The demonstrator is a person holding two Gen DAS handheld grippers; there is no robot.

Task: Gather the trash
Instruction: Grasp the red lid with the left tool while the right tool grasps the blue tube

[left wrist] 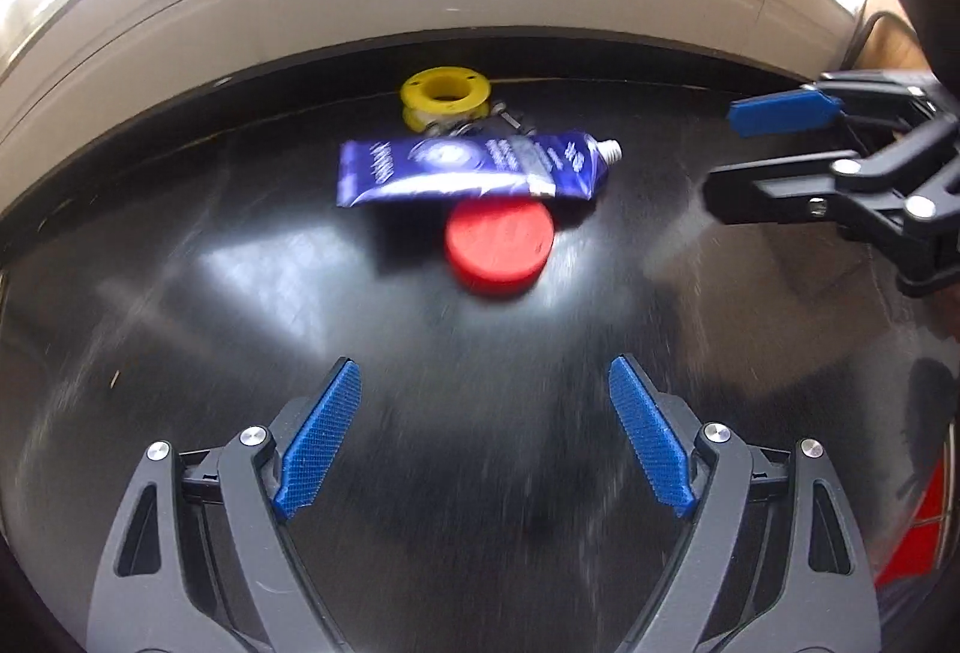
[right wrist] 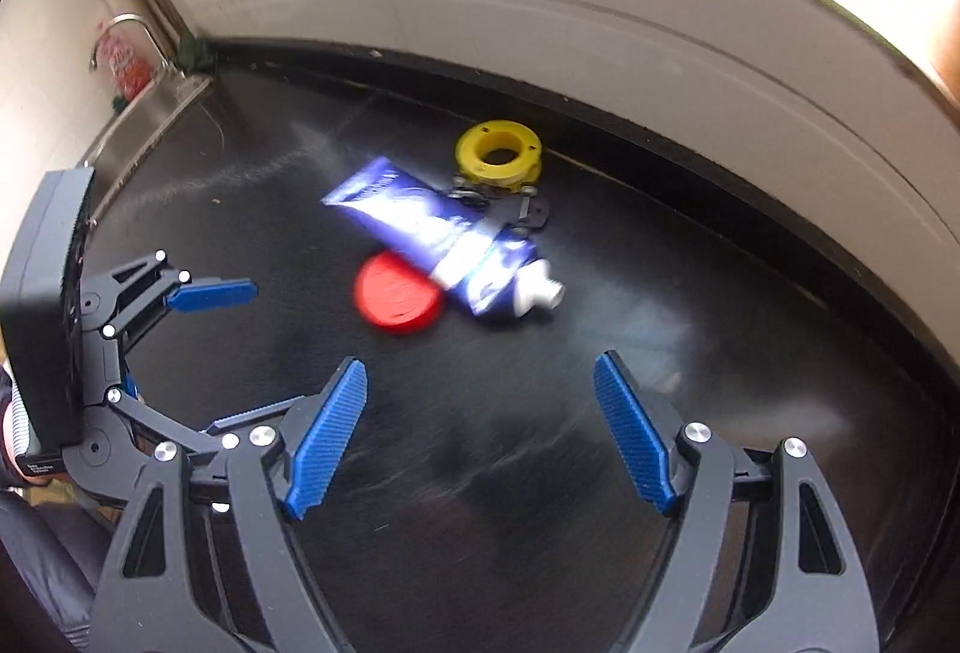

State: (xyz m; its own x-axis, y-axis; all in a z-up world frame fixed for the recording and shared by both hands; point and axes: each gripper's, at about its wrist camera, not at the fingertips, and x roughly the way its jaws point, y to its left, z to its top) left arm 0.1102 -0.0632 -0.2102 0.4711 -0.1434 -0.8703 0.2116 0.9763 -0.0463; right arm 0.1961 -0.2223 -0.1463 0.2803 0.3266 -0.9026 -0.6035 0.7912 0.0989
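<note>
blue tube (left wrist: 474, 170): 1 | red lid (left wrist: 499, 246): 1 | yellow spool (left wrist: 445, 95): 1

Left gripper (left wrist: 483, 434): jaws wide apart, nothing between the blue pads (left wrist: 318, 440), pointing steeply down, hanging short of the red lid (left wrist: 499, 248).

Right gripper (right wrist: 480, 431): jaws also wide apart and empty, pointing steeply down, short of the same lid.

In the left wrist view, the right gripper comes in to the right of the lid; the two grippers are apart.
</note>
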